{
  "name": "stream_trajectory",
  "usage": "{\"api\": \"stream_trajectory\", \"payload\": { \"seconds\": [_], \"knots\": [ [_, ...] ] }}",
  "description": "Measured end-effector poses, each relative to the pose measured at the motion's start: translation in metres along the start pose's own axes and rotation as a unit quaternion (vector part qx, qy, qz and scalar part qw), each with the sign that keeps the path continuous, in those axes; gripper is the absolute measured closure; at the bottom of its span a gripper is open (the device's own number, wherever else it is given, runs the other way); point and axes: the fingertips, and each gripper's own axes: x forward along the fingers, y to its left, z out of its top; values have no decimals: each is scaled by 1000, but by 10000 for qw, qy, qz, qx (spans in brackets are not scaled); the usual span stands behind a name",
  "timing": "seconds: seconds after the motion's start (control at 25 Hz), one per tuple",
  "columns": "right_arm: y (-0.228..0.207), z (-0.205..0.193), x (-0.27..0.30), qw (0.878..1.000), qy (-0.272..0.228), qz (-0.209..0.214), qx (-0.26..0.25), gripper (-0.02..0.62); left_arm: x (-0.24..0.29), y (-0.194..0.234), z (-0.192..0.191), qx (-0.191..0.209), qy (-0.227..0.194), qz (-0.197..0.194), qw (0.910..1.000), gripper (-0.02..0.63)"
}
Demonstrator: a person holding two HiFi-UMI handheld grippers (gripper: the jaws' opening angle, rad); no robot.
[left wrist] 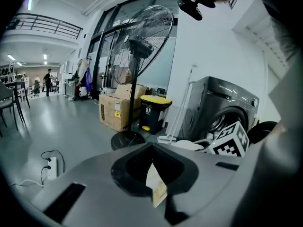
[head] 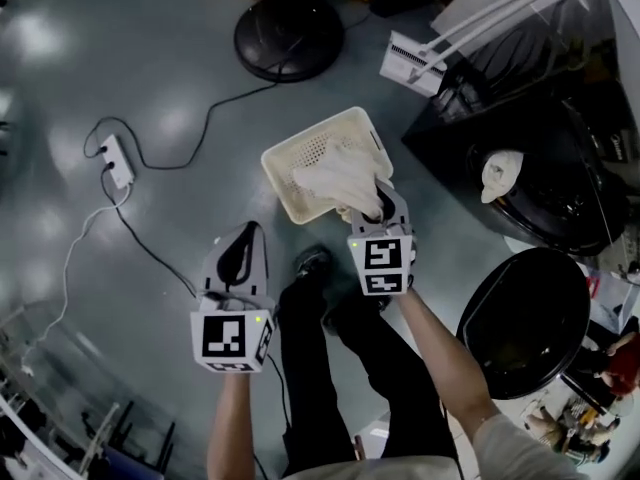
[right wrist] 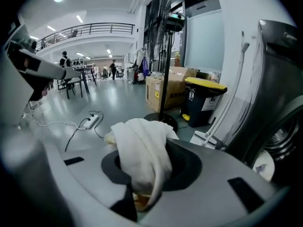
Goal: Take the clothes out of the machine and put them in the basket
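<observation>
A cream slotted basket [head: 300, 183] stands on the grey floor in the head view. Above its near right corner hangs a white cloth [head: 345, 176], with my right gripper [head: 377, 208] shut on it. The same cloth [right wrist: 142, 150] drapes over that gripper's jaws in the right gripper view. My left gripper [head: 247, 236] hovers to the basket's left, shut and holding nothing [left wrist: 152, 150]. The dark washing machine [head: 540, 158] sits at the right with its round door [head: 525, 318] swung open. Another white piece [head: 499, 173] shows at its opening.
A fan's round base [head: 289, 35] stands beyond the basket, its cable running to a power strip [head: 117, 160] on the left. My legs and a shoe [head: 311, 262] are just short of the basket. Cardboard boxes [left wrist: 116, 110] and a yellow-lidded bin [left wrist: 154, 112] lie farther off.
</observation>
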Motion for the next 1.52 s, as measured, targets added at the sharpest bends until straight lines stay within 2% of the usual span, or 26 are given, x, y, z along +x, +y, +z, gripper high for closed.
{"api": "stream_trajectory", "payload": {
  "seconds": [0.44, 0.6, 0.76, 0.92, 1.0, 1.08, 1.16, 1.32, 1.52],
  "knots": [
    [-16, -118, 133, 9978, 597, 175, 215, 468, 64, 11, -77, 5, 194, -21, 9998, 586],
    [-19, -165, 179, 9925, 964, 350, 662, 460, 88, 18, -99, 78, 242, -27, 9997, 586],
    [-17, -206, 212, 9888, 1333, 369, 554, 448, 106, 24, -115, 155, 282, 5, 9995, 588],
    [-14, -239, 234, 9789, 1805, 511, 811, 397, 119, 25, -118, 177, 303, 0, 9994, 588],
    [-10, -244, 238, 9766, 1843, 691, 866, 296, 123, 21, -116, 214, 309, -49, 9993, 588],
    [-10, -243, 238, 9765, 1792, 781, 902, 234, 127, 15, -110, 278, 310, -119, 9991, 586],
    [-17, -236, 233, 9792, 1663, 657, 957, 206, 129, 10, -103, 333, 309, -203, 9988, 587],
    [-30, -209, 208, 9876, 1215, 407, 902, 198, 127, -7, -88, 401, 346, -382, 9979, 588],
    [-42, -160, 166, 9919, 616, 285, 1071, 204, 121, -32, -62, 532, 345, -640, 9959, 588]
  ]
}}
